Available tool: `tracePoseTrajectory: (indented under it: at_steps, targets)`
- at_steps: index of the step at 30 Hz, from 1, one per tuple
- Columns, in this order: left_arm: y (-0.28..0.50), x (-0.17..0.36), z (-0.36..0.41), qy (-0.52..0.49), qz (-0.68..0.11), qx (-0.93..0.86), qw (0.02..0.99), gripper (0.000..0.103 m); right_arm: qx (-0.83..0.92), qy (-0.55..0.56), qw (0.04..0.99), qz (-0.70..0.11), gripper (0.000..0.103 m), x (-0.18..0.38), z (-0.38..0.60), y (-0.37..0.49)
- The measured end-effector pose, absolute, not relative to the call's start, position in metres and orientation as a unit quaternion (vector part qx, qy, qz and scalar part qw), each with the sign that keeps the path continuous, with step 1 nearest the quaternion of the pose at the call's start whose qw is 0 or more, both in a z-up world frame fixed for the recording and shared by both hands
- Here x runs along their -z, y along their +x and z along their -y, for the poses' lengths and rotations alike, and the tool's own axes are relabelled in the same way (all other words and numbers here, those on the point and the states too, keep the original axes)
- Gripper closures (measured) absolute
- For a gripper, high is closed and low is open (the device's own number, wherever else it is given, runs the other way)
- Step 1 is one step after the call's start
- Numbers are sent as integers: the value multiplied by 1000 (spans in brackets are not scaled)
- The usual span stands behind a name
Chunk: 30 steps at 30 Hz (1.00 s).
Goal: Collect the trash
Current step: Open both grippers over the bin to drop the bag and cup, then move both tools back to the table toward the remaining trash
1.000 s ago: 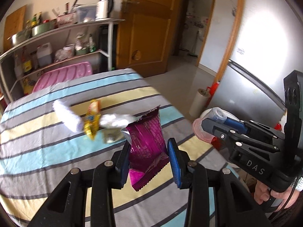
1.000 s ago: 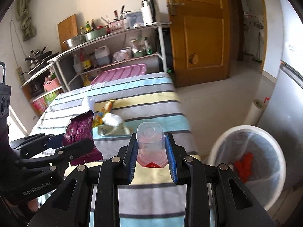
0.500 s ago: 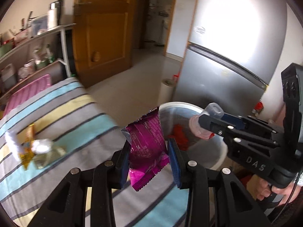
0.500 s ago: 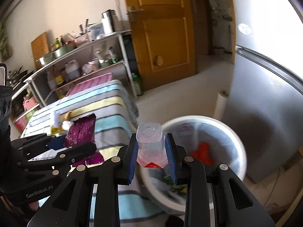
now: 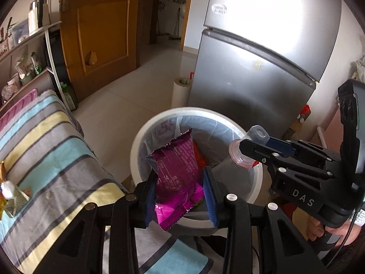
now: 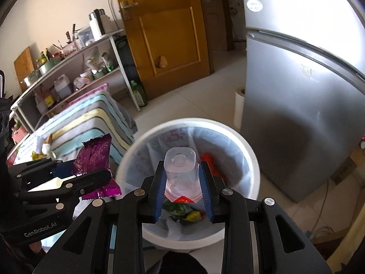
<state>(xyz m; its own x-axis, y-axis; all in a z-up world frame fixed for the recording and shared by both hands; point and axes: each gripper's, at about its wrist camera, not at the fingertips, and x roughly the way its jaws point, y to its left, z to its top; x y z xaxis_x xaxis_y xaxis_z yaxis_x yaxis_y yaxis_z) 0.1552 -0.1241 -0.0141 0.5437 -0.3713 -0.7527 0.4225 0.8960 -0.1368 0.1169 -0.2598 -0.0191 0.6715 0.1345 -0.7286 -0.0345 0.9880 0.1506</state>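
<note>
Fingers [image 5: 208,182] of left gripper [image 5: 180,185] clamp a purple wrapper [image 5: 178,169], right gripper [image 6: 183,182] pinches a plastic cup [image 6: 181,171], both over the bin [image 6: 251,159]; scraps [image 5: 9,191] remain at 9 o'clock on the table [image 5: 57,155].

- Left gripper [image 5: 180,190]: black angular frame, silver screw heads, blue ribbed pads [image 5: 209,191]; "GenRobot.AI" printed white.
- Right gripper [image 6: 183,188]: same build, marked "DAS".
- Right hand [image 5: 328,234]: bare skin, black cable alongside.
</note>
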Motion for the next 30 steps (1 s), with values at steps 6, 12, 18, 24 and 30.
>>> tracePoseTrajectory:
  at_steps: [6,12,18,24,30]
  targets:
    - [161,31,137,31,-446,226,865,63,-32,70,900,-430,73,43,273,125]
    - [164,37,142,34,-452,225,863,63,-26,60,892,-447,72,58,275,130]
    - [171,41,141,30,-460,215,861,45,-15,64,885,-460,70,67,281,135]
    - [173,43,140,25,-464,208,861,42,-11,73,886,-458,52,66,284,134]
    - [169,37,133,20,-455,206,866,42,-6,74,889,-451,51,61,282,132]
